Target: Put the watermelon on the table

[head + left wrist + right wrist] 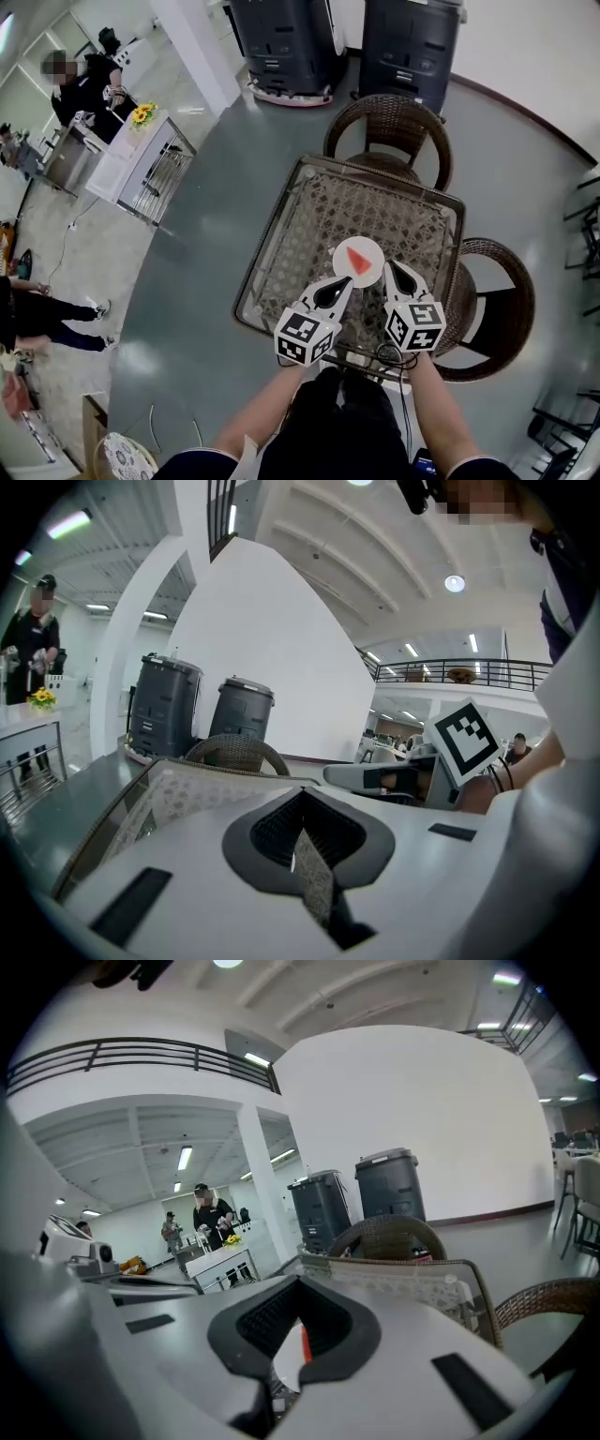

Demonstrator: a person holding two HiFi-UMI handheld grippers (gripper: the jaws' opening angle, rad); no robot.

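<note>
Left gripper (pixel 348 280), right gripper (pixel 388 265) — both closed

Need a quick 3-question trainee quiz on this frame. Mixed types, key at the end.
1. True or false: the watermelon slice lies on a white plate on the table.
2. The right gripper has its jaws: A) wide apart; B) together, nothing held; C) clamped on the watermelon slice.
3. Fill in: ____ wicker chairs stand at the table.
Key: 1 true; 2 B; 3 two.
</note>
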